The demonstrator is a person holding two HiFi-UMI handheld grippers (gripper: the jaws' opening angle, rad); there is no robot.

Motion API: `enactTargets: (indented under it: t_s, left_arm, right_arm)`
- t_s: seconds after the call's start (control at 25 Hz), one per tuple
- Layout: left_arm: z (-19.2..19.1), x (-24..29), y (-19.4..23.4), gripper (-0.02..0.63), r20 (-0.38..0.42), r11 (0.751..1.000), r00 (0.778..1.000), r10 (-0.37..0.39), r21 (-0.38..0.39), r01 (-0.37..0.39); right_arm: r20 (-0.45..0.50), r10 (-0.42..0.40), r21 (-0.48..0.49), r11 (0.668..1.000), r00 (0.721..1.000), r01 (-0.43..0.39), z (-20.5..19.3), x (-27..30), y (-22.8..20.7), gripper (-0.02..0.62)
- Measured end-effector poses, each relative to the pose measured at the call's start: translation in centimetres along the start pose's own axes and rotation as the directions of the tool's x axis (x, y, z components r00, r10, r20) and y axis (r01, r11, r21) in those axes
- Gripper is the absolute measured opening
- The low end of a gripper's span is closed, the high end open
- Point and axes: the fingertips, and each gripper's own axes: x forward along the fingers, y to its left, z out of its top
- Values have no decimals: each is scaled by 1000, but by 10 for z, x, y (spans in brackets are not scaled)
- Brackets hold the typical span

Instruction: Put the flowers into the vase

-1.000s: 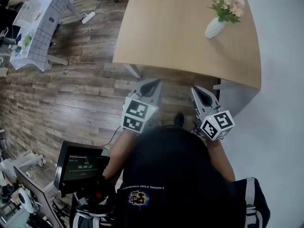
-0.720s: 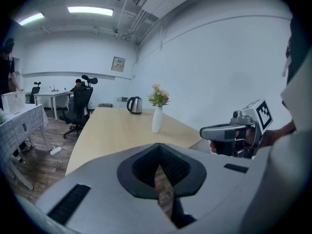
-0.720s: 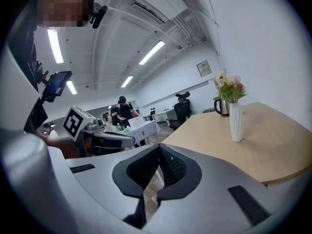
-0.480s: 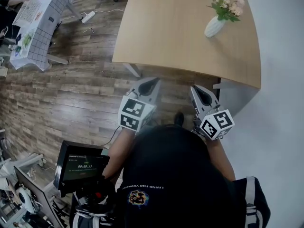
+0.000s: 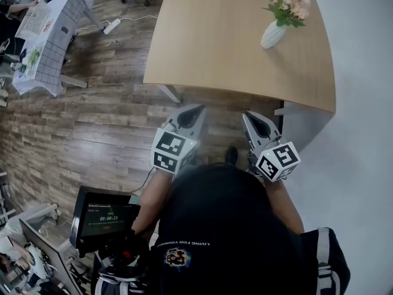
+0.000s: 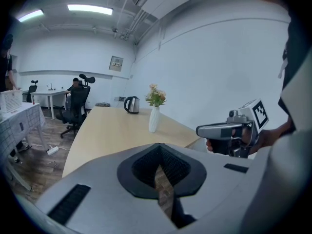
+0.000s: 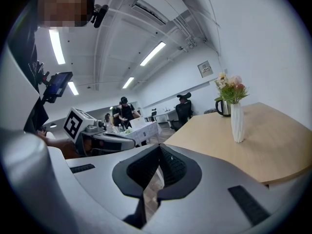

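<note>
I've got the left gripper [image 5: 194, 109] and right gripper [image 5: 252, 118] both shut on nothing, over wood floor [image 5: 92, 115] off the counter [image 5: 215, 42]'s near edge. Flowers [image 5: 287, 2] sit in the vase [image 5: 272, 35] by its far right corner.

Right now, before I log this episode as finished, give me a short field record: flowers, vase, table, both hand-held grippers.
table: wooden
vase: white, upright on the table, far right part
flowers: pink and cream, standing in the vase
kettle: on the table beyond the vase
left hand-held gripper: shut, empty, short of the table's near edge
right hand-held gripper: shut, empty, beside the left one
</note>
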Motion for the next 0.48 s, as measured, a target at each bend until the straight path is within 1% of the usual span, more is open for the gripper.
enactTargets:
  t_s: [0.2, 0.32, 0.48]
  left_arm:
    - [-5, 1, 2, 0, -25, 1000, 1000, 17, 9, -17]
    - [-5, 1, 5, 0, -25, 999, 999, 29, 13, -29]
    - [-7, 0, 6, 0, -22, 1000, 999, 27, 8, -27]
  right_arm:
    - [1, 4, -1, 1000, 1000, -4, 1, 1, 1, 17]
    - [7, 9, -3, 1000, 1000, -9, 2, 2, 2, 17]
    - [8, 17, -7, 1000, 1000, -17, 4, 3, 4, 17]
